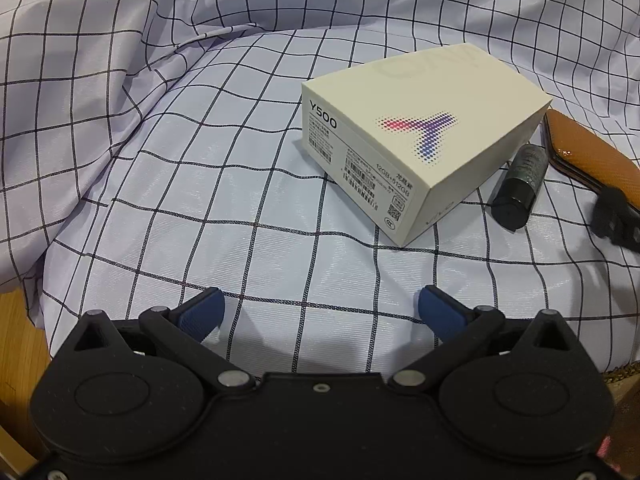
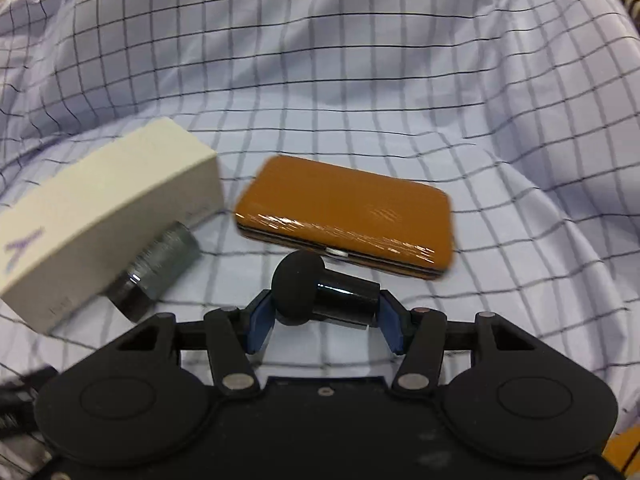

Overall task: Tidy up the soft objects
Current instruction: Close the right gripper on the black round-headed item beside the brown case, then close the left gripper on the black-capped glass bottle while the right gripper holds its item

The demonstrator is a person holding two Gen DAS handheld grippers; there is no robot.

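Observation:
A pale checked cloth (image 1: 208, 184) covers the surface, also in the right wrist view (image 2: 360, 80). On it lie a cream phone box (image 1: 420, 132), a dark cylindrical bottle (image 1: 520, 184) and an orange hard case (image 1: 592, 156). My left gripper (image 1: 320, 312) is open and empty above the cloth, in front of the box. My right gripper (image 2: 324, 308) is shut on a small black object with a round foam-like head (image 2: 316, 292), held just before the orange case (image 2: 348, 216). The box (image 2: 104, 208) and bottle (image 2: 156, 268) lie to its left.
The cloth is bunched in folds at the left and back (image 1: 80, 60). A wooden surface (image 1: 16, 340) shows at the lower left edge. The right gripper's black tip (image 1: 612, 216) shows at the right of the left wrist view.

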